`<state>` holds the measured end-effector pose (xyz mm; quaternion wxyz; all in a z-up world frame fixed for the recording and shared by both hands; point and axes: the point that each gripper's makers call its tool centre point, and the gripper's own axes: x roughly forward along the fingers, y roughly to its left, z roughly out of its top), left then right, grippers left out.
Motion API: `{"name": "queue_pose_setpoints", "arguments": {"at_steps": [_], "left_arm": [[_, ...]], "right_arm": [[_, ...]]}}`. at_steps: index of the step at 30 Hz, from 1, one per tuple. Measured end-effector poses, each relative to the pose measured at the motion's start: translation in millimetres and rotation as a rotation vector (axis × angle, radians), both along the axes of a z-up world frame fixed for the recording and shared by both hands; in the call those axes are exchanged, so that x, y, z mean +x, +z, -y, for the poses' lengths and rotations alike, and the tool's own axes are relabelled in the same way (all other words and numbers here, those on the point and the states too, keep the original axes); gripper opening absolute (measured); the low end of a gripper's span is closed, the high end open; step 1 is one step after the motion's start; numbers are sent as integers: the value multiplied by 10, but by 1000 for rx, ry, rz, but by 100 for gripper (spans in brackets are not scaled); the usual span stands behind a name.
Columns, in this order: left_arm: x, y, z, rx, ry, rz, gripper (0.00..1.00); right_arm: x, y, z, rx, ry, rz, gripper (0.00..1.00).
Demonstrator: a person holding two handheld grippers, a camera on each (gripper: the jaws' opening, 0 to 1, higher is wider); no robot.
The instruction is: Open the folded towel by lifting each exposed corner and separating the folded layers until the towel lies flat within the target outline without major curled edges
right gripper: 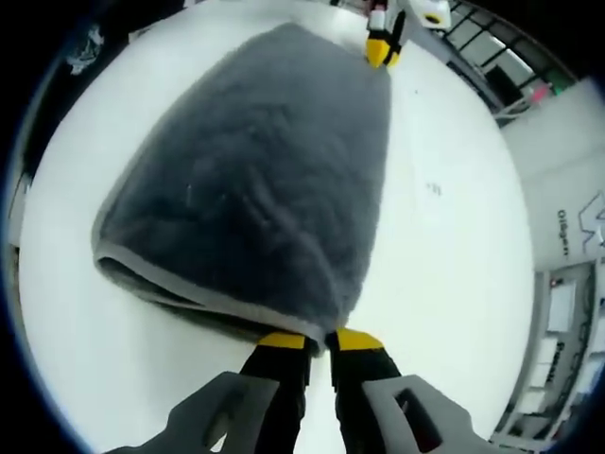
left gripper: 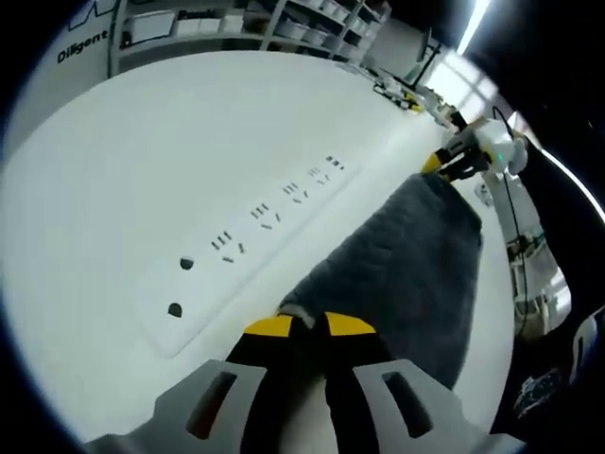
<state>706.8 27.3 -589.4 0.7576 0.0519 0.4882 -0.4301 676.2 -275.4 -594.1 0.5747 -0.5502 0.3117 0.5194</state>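
Observation:
A dark grey towel point(left gripper: 416, 255) with a paler hem lies folded on the white table point(left gripper: 132, 161), stretched between my two grippers. In the left gripper view, my left gripper point(left gripper: 310, 327) is shut on the towel's near corner, its yellow tips close together. At the far corner my right gripper point(left gripper: 444, 163) pinches the cloth. In the right gripper view the towel point(right gripper: 255, 189) spreads wide and its near edge shows stacked layers. There my right gripper point(right gripper: 319, 340) is shut on the near corner, and my left gripper point(right gripper: 381, 49) grips the far one.
A long white power strip point(left gripper: 255, 236) lies on the table just left of the towel. Shelves with boxes point(left gripper: 227, 24) stand behind the table. Small clutter point(left gripper: 408, 95) sits at the far table edge. More shelving point(right gripper: 567, 312) shows at the right.

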Motion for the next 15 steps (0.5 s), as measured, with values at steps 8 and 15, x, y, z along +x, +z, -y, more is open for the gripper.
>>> {"name": "queue_pose_setpoints", "arguments": {"at_steps": [8,15], "left_arm": [[36,-22,-41,9,0,10,7],[169,-28,-103,28,-11,25,5]], "right_arm": [[-45,-38,-7,-5,-11,2,1],[-40,-62,-3,-18,-38,-3,1]]}}
